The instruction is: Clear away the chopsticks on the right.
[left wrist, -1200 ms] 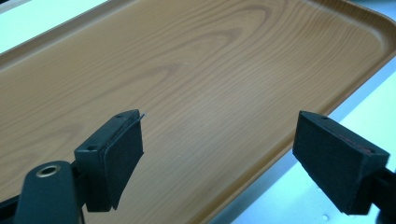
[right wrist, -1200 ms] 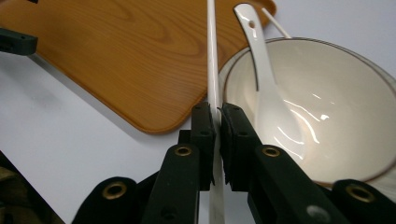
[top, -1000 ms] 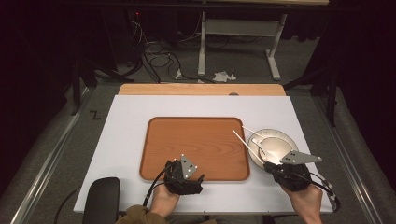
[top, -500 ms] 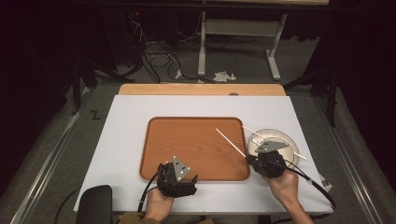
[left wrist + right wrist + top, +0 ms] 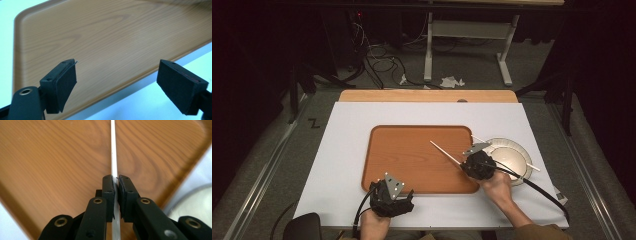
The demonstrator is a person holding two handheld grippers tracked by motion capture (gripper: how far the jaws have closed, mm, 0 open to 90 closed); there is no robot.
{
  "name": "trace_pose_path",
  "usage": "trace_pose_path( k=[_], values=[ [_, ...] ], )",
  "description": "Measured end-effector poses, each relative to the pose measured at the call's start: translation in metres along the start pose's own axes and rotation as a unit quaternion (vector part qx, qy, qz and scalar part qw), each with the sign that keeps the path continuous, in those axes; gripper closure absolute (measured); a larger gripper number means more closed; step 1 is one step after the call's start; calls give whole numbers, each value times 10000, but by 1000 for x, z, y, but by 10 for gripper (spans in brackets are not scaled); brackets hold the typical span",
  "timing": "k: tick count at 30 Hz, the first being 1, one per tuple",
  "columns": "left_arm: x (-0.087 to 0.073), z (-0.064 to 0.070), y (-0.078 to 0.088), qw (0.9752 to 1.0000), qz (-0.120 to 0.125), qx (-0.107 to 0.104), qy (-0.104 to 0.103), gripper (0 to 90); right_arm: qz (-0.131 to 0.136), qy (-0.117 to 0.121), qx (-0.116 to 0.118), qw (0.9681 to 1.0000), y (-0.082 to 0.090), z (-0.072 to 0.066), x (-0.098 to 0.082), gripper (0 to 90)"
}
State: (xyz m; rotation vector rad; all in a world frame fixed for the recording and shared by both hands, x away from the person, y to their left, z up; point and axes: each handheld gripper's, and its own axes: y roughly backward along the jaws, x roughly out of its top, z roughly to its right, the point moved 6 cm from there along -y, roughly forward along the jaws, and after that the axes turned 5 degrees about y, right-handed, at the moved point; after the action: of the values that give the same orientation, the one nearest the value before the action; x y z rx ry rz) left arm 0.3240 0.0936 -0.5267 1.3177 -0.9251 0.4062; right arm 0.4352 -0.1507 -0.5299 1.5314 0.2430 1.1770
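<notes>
1. A rectangular brown wood-grain tray (image 5: 412, 155) lies at the centre of the white table surface (image 5: 342, 135).
2. A round white plate (image 5: 514, 155) rests just beside the tray, at its 3 o'clock side.
3. The right gripper (image 5: 115, 180) has its jaws clenched on a thin white stick (image 5: 113, 150).
4. The stick (image 5: 444, 151) points toward 10 o'clock over the tray's right half.
5. A second thin white stick (image 5: 532, 166) lies across the plate's rim.
6. The left gripper (image 5: 117, 77), jaws released and wide apart, sits at the tray's 6 o'clock edge, grasping nothing.
</notes>
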Motion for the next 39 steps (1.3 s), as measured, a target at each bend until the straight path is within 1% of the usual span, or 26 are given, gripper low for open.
trace_pose_path(
  k=[1,2,3,4,6,9,11,12,13,14,15,16,18,19,20,22,27,29,31,32,33,35,39],
  values=[
    [-1,-2,1,10000,-10,39,28,163,3,31,15,10000,-3,0,1,847],
    [-2,-3,2,10000,-12,61,55,164,-121,60,-41,9999,-7,0,3,846],
    [-3,-4,3,9999,-6,91,94,164,-135,121,-40,9998,-10,0,3,845],
    [-4,-6,5,9998,-10,127,119,164,-87,123,-41,9999,-12,0,6,844],
    [-6,-8,7,9997,-13,177,167,163,-132,118,-76,9998,-14,0,10,843],
    [-9,-10,10,9994,-12,249,232,164,-135,114,-67,9998,-18,1,13,839],
    [-10,-11,11,9992,-11,290,259,164,-140,30,-42,9999,-20,2,14,837],
    [-11,-12,12,9992,-21,300,266,164,-139,51,-49,9999,-21,2,15,835],
    [-11,-12,12,9991,-26,310,277,164,-192,71,-67,9998,-23,1,16,833],
    [-12,-12,12,9991,-34,320,282,164,-262,153,-73,9995,-24,-1,17,831],
    [-12,-12,13,9991,-36,326,283,164,-207,194,-112,9995,-25,-3,19,826],
    [-12,-13,13,9990,-34,330,284,164,-256,264,-119,9993,-25,-4,19,823],
    [-13,-13,14,9990,-26,334,298,164,-243,272,-113,9993,-25,-3,20,817],
    [-13,-13,14,9990,-26,334,300,164,-247,212,-104,9994,-26,-2,20,813],
    [-13,-13,14,9990,-26,330,303,164,-261,207,-102,9994,-25,-2,19,810],
    [-12,-13,14,9991,-31,319,288,164,-251,238,-129,9993,-25,-2,19,805],
    [-12,-12,14,9992,-27,305,273,164,-267,172,-163,9994,-25,0,19,761],
    [-12,-11,13,9991,-21,304,280,164,-220,179,-149,9995,-23,0,20,740],
    [-12,-11,11,9992,-51,295,252,164,-98,143,-148,9997,-17,0,22,726],
    [-12,-10,11,9993,-55,288,242,164,0,165,-127,9998,-13,0,23,714],
    [-11,-10,10,9993,-59,277,234,164,47,201,-127,9997,-11,1,24,704],
    [-11,-8,9,9995,-57,238,208,164,109,181,-111,9997,-6,0,23,685],
    [-7,-5,6,9998,-26,150,143,164,240,323,-166,9991,2,-2,22,665]
  ],
)
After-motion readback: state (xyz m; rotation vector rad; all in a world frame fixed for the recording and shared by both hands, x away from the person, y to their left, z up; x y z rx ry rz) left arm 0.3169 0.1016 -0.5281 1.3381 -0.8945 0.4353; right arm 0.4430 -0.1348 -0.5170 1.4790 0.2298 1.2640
